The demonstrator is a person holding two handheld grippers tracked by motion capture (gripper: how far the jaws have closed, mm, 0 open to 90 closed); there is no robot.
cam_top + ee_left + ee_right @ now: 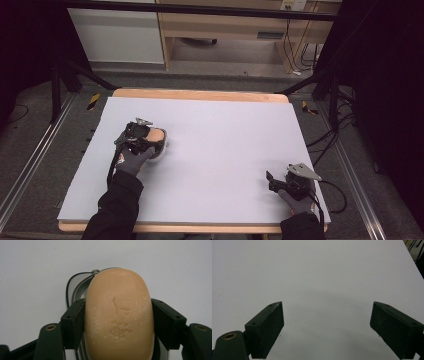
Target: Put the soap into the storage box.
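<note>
On the left half of the bench (225,150), a little nearer the far edge than the near one, the left gripper (152,137) holds a bar of soap (157,135) — tan, oval and smooth. From the left gripper view the soap (119,315) sits squarely between the two black jaws, each pad pressed flat against one long side of the bar, so the left gripper (119,325) is clamped on it. A stamped mark shows on the soap's upper face, with pale powdery flecks around it and along the edges. Beneath and beyond the bar lies a soap dish (78,288) with a pale rim and a darker inner band; its curved far-left edge peeks out past the soap, with a small metal fitting at the top. Whether the bar rests in the dish or is held just above it cannot be told. The person's gloved left hand (131,161) and dark sleeve run back from the gripper toward the near edge.

Well apart, at the near right corner of the bench, the right gripper (270,181) rests low over the pale grey surface — its jaws point left. From the right gripper view the right gripper (327,327) stands wide, with bare bench surface (322,277) between its jaws and ahead of them. A grey three-cornered plate (303,171) tops it, and a cable trails off to the right.
</note>
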